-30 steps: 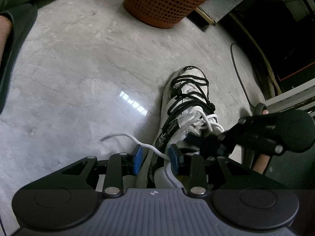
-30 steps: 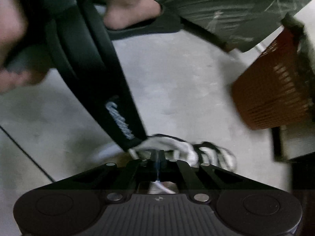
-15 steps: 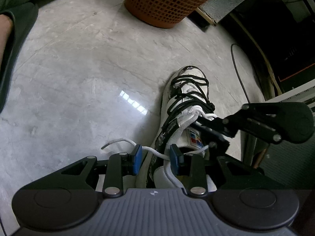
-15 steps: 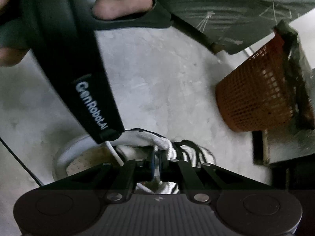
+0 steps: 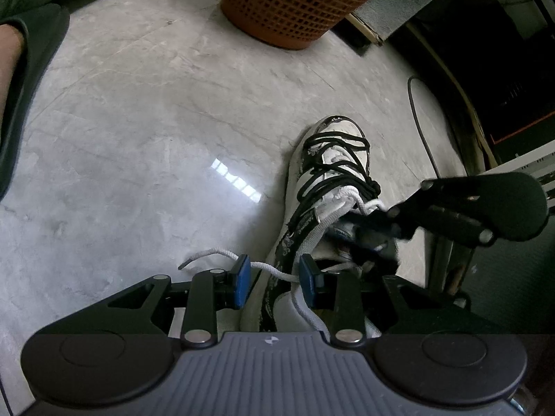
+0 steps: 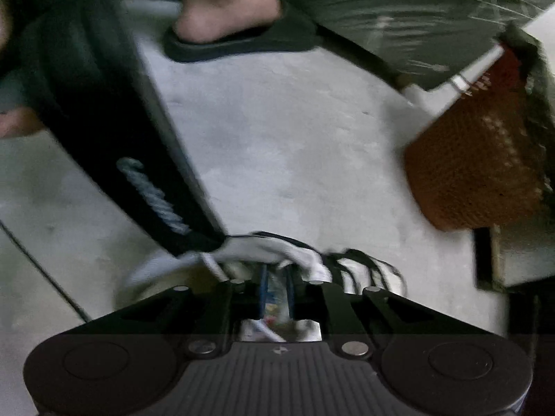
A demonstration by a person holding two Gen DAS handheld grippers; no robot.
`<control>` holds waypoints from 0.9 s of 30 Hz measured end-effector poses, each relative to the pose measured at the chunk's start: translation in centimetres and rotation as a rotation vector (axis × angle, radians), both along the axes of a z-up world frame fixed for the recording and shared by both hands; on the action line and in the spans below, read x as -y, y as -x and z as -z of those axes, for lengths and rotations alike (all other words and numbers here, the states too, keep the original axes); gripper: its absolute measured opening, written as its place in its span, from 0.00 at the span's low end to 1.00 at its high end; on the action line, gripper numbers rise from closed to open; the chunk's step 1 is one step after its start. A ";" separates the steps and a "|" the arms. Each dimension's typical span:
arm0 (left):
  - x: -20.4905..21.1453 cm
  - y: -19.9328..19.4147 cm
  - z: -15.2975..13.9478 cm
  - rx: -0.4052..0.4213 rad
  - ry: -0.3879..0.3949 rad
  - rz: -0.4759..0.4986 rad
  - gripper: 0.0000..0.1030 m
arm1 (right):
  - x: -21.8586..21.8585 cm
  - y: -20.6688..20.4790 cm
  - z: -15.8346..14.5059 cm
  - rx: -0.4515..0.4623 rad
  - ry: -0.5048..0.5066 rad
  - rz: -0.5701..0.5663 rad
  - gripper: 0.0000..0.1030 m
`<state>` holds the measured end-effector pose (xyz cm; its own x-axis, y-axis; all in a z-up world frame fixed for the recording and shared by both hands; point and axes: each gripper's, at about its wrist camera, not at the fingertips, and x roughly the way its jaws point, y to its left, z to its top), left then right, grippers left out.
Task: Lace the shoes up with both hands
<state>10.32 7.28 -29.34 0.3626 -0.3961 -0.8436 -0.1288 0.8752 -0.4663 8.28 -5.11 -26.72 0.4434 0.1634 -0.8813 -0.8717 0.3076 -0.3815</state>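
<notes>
Pointing toe away, heel near: shoe (image 5: 333, 187) | left tool (image 5: 274, 277) released, lace (image 5: 270, 270) between | right tool (image 6: 275, 289) opening

The white high-top shoe (image 5: 329, 187) carries black lacing and black-patterned side trim, with a white rope lace (image 5: 270, 270). A grey marbled stone floor (image 5: 156, 121) holds an orange plastic mesh basket (image 5: 298, 0). The fingers (image 5: 241, 279) wear blue pads.

One shoe (image 5: 329, 187), one orange basket (image 5: 295, 3), two tongs (image 5: 274, 277) (image 6: 275, 289).
</notes>
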 end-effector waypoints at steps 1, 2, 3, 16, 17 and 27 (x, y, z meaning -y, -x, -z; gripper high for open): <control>0.0 0.0 0.0 0.000 0.000 -0.002 0.33 | 0.2 -0.2 -0.1 -0.005 -0.010 0.015 0.11; 0.0 0.0 0.0 0.000 0.000 -0.002 0.33 | 0.2 -0.2 -0.2 -0.003 -0.015 0.017 0.11; 0.0 0.0 0.1 0.000 0.001 -0.002 0.33 | 0.2 -0.1 -0.1 0.009 -0.007 0.005 0.11; 0.0 0.0 -0.1 -0.005 -0.003 0.003 0.33 | 0.1 -2.7 -0.3 -0.195 -0.119 0.145 0.08; 0.0 0.0 -0.1 -0.003 -0.002 0.001 0.33 | 0.6 -3.1 -0.7 -0.235 -0.152 0.142 0.07; -0.7 0.1 -0.1 -0.013 -0.007 -0.029 0.33 | 5.2 -5.2 -4.2 -0.721 -0.412 0.170 0.07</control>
<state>10.20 7.99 -29.28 0.3630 -0.3793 -0.8511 -0.1600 0.8745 -0.4579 13.50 -10.34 -22.56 -0.1571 0.5160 -0.8421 -0.7879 0.4486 0.4219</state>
